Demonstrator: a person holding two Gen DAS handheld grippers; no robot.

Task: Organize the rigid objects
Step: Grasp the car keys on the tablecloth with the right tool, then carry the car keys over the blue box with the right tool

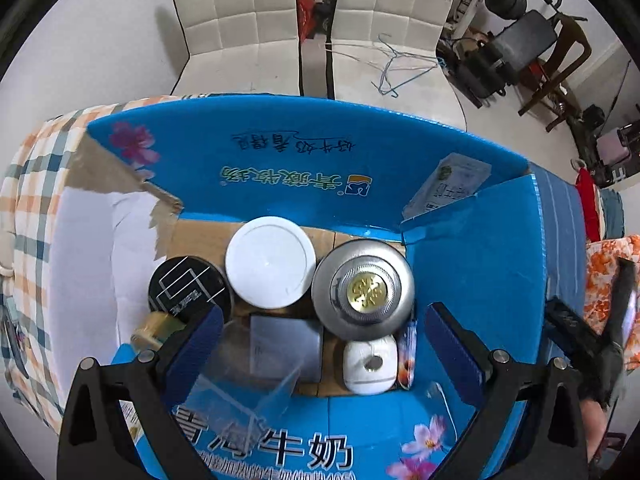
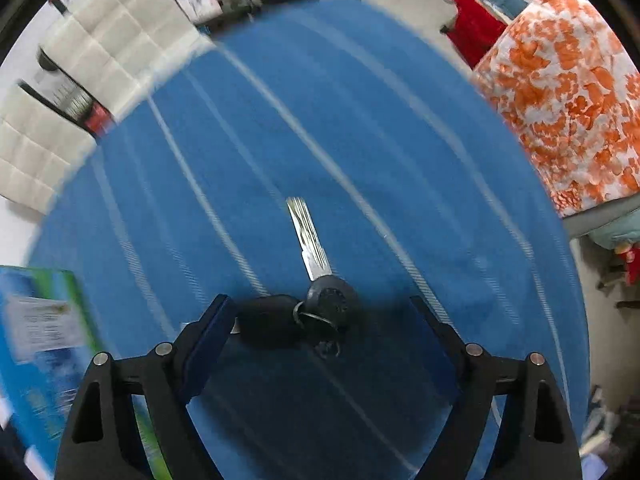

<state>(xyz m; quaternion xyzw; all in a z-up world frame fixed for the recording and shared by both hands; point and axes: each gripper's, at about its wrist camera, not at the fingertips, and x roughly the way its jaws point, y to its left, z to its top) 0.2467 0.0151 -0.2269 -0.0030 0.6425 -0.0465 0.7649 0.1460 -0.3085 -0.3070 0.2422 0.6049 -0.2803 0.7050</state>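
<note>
In the left wrist view an open blue milk carton box holds a white-lidded jar, a silver round tin with a gold emblem, a black round can, a small white object and a clear plastic box. My left gripper hangs open above the box's near side with nothing between its fingers. In the right wrist view a bunch of keys, one with a silver blade and black head, lies on a blue striped cloth. My right gripper is open around the key heads. That view is motion-blurred.
Two white padded chairs stand behind the box, and exercise equipment is at the back right. A plaid cloth lies left of the box. An orange-flowered cloth borders the blue cloth. The box's printed side is left of the right gripper.
</note>
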